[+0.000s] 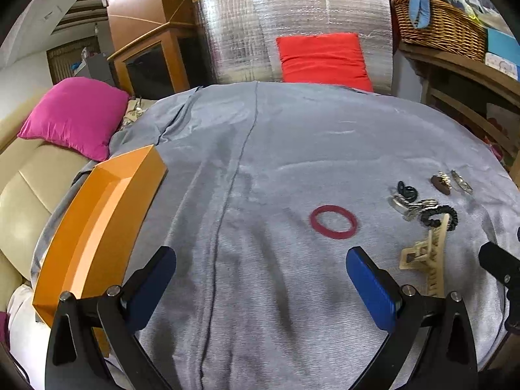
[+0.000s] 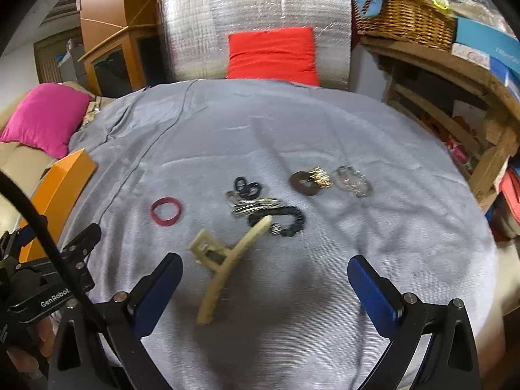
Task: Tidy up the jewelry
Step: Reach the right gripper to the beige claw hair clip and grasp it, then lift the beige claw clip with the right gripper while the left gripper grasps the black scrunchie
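I can't resolve tangled silver pieces [image 2: 256, 206]; orange tray [image 2: 61, 182] cut off at frame edge, right view.

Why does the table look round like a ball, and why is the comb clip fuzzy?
Both views use fisheye lenses, so the grey cloth bulges and the corners go black. In the right wrist view the beige hair clip is smeared by blur; in the left wrist view the red ring looks sharper, with dark shadow streaks nearby.

home living room | sofa [image 1: 29, 191] | pink cushion [image 1: 76, 115] | wicker basket [image 1: 438, 29]
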Motion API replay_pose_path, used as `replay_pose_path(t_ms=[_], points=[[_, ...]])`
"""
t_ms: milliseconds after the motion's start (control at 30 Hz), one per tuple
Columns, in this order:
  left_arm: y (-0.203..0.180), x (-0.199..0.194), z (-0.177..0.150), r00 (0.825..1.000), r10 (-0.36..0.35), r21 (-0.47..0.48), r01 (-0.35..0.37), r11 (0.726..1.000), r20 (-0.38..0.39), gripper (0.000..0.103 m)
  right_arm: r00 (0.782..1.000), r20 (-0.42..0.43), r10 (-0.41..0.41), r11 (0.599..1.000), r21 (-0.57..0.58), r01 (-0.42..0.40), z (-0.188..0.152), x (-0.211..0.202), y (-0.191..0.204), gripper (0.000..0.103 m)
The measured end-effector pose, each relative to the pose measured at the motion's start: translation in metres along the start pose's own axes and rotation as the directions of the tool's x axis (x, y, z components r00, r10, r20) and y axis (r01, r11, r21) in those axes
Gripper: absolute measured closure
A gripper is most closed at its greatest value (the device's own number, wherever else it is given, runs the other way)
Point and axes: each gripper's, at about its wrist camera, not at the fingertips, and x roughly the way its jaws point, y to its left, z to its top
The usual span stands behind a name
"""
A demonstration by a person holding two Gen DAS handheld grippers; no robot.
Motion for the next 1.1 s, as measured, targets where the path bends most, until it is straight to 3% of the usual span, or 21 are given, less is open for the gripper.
replay_pose_path(t_ms=[167,367,633,867,900,967,1100], points=[[0.016,0.007,-0.002,0.999,0.026,-0.026,-0.027,0.999,-0.034,0.000,0.999,-0.023,0.045,0.999,0.002,-0.045,-0.004,0.013,0.009,0.011],[0.024,0.013,-0.003,0.997,0.037,-0.051,-0.040,0.998,-0.067,0.000,0.978,-0.121,0.173,0.976,0.152,-0.154,-0.010,0.037,-0.002,0.033],[0.024,0.023,-0.006,0.993,0.039,-0.051,-0.045,0.998,-0.116,0.000,0.953,-0.191,0.235,0.956,0.221,-0.191,-0.016,0.060,0.006,0.036],[0.028,0.024,-0.008,0.991,0.035,-0.062,-0.043,0.997,-0.126,0.000,0.949,-0.202,0.243,0.948,0.255,-0.188,-0.012,0.076,0.006,0.037],[0.028,0.025,-0.008,0.991,0.035,-0.063,-0.043,0.997,-0.128,0.000,0.949,-0.197,0.245,0.948,0.254,-0.192,-0.012,0.077,0.006,0.041],[0.027,0.026,-0.008,0.991,0.030,-0.065,-0.039,0.997,-0.132,0.000,0.950,-0.199,0.239,0.952,0.242,-0.189,-0.011,0.079,0.005,0.066],[0.022,0.027,-0.007,0.990,0.020,-0.060,-0.029,0.998,-0.139,0.000,0.935,-0.200,0.293,0.934,0.268,-0.235,-0.011,0.081,-0.002,0.086]])
